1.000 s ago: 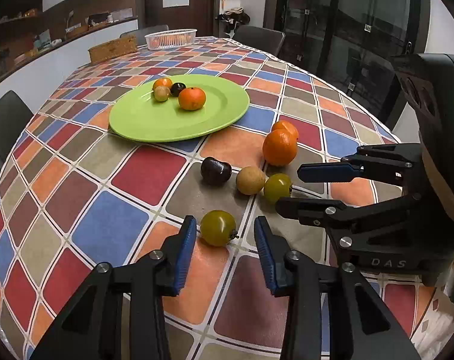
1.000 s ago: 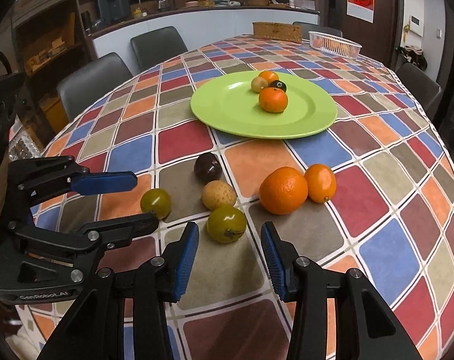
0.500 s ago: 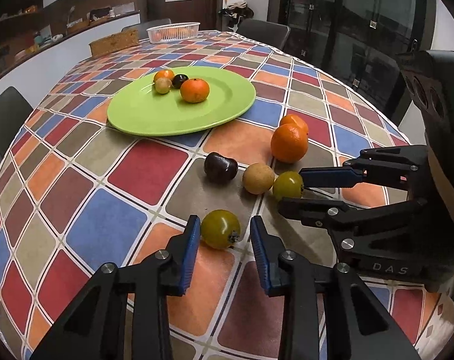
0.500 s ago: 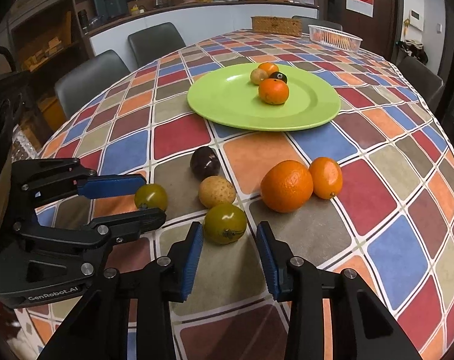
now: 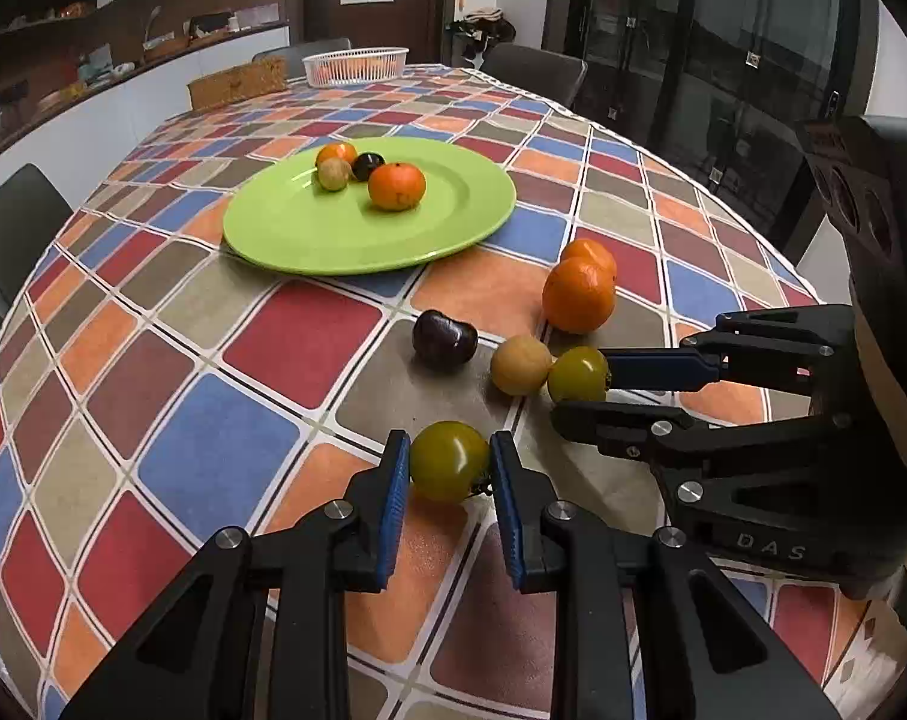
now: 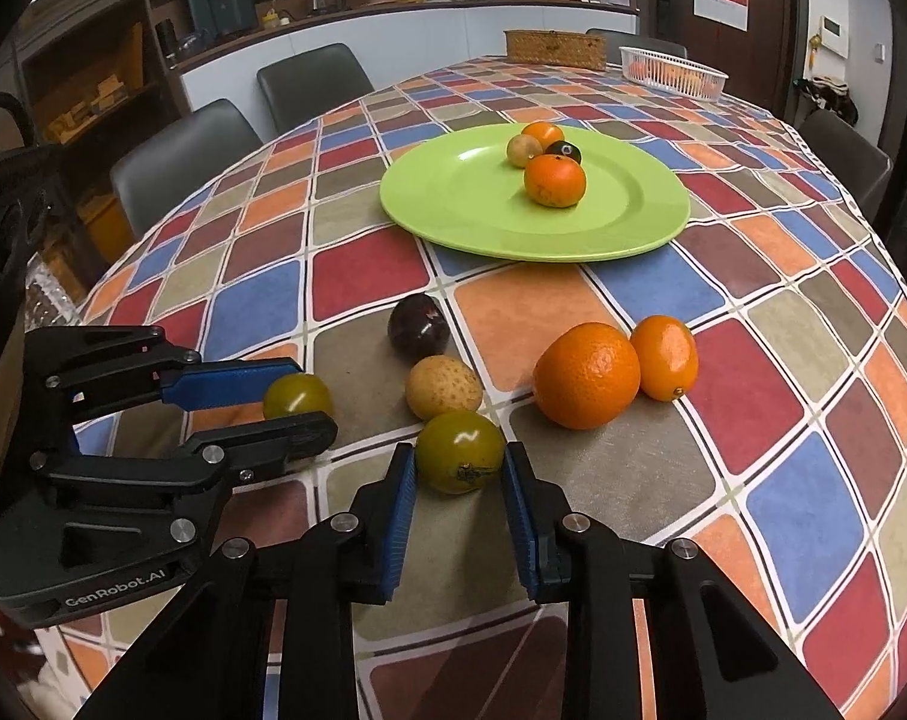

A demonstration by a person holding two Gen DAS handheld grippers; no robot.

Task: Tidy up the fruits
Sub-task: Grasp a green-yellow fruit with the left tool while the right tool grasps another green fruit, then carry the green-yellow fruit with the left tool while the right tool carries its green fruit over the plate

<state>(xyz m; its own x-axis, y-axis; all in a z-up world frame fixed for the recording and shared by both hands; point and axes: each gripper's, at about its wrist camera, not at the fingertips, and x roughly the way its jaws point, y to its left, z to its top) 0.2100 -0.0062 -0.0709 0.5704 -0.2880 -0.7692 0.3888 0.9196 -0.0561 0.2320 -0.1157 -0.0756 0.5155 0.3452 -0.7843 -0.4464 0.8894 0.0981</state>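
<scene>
My left gripper (image 5: 444, 461) is shut on a green tomato (image 5: 449, 459) that rests on the table. My right gripper (image 6: 459, 461) is shut on a second green tomato (image 6: 460, 450), also on the table; it shows in the left wrist view (image 5: 578, 373) too. Between them lie a tan round fruit (image 6: 443, 387), a dark plum (image 6: 419, 326), a large orange (image 6: 586, 374) and a small orange (image 6: 664, 356). A green plate (image 6: 483, 210) farther back holds several small fruits, with a mandarin (image 6: 554, 180) nearest.
The table wears a checked cloth (image 6: 801, 504). A white basket (image 6: 674, 71) and a wicker box (image 6: 554, 48) stand at the far end. Chairs (image 6: 177, 150) line the left side. The table edge curves close on the right.
Both grippers moved forward and closed their jaws onto the green tomatoes, which sat loose between open fingers before.
</scene>
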